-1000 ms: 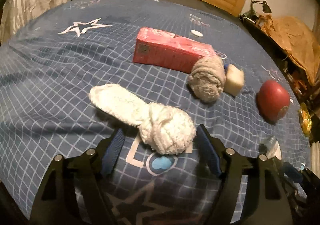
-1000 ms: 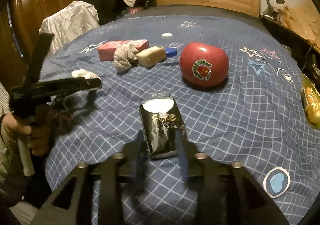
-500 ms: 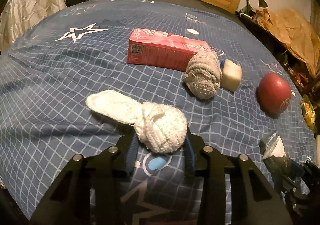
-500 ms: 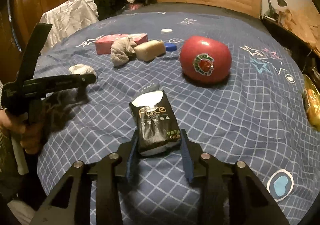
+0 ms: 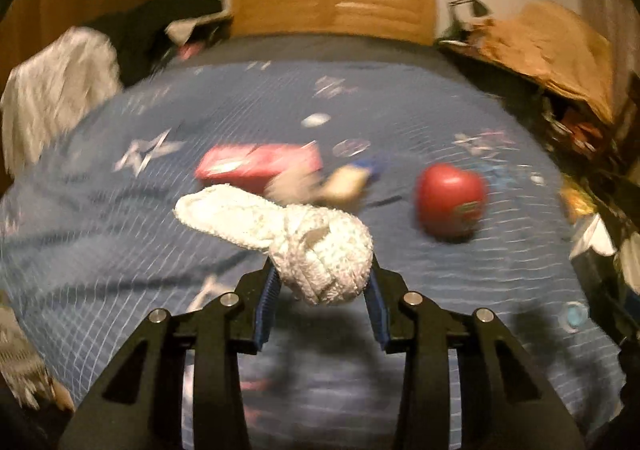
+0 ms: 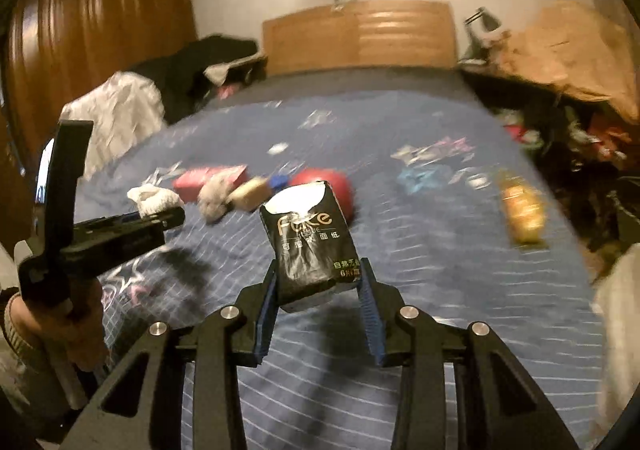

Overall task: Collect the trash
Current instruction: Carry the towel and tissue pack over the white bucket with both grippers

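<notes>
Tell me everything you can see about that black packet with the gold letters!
The black plastic tissue packet with gold lettering is small, soft and crinkly, with a torn white opening at its top. It has white print under the gold word. It stands nearly upright, tilted a little, pinched at its lower end by the blue pads of the right gripper. It is lifted above the blue checked bedspread and touches nothing else.

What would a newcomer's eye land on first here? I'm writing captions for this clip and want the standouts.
First, the two held items up close: a white knotted sock clamped in the left gripper, and a black tissue pack clamped in the right gripper, both lifted above the blue checked bedspread. Next, the big red apple lying mid-bed, right of the pink box.
</notes>
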Motion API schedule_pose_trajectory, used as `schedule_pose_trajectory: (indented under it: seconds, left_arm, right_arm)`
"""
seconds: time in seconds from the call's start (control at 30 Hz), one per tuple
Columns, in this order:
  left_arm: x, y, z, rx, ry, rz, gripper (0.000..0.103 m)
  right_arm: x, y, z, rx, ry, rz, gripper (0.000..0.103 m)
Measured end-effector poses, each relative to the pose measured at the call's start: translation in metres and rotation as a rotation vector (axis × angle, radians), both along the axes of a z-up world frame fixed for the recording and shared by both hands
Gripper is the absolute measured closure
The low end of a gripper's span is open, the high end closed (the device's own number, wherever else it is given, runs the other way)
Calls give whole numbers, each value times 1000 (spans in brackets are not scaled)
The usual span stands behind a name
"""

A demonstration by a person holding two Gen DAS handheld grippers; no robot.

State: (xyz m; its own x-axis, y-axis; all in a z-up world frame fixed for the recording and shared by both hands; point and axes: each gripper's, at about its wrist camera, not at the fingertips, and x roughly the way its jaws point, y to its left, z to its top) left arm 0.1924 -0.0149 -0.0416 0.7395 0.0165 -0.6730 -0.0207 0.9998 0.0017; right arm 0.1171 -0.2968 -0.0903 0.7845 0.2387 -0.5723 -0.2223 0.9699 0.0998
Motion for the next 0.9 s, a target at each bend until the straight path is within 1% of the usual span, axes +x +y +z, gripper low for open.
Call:
schedule_pose_trajectory:
  seconds: [0.1, 0.13, 0.17, 0.27, 0.5, 0.7, 0.8, 0.9]
  left_arm:
    - [1, -52, 16, 21, -39, -90, 66]
    - [0, -74, 22, 29, -53, -131, 66]
    - [-1, -88, 26, 36, -64, -157, 66]
    - [-6, -142, 39, 55, -102, -258, 66]
    - [-19, -262, 56, 80, -152, -481, 66]
    - [-33, -347, 50, 101, -140, -638, 66]
    - [-41, -375, 46, 104, -133, -700, 66]
    - [-40, -400, 42, 108, -120, -748, 66]
  right_arm:
    - [-18, -45, 23, -6, -48, -89, 64]
    - [-23, -56, 27, -10, -57, -113, 64]
    - [-28, -70, 32, -13, -67, -140, 64]
    - [-48, -121, 50, -25, -92, -240, 64]
    - [-92, -228, 72, -44, -94, -443, 64]
    - [-117, -308, 73, -24, -70, -576, 63]
    - [-128, -346, 67, -9, -51, -630, 63]
    - [-133, -373, 57, 7, -31, -664, 63]
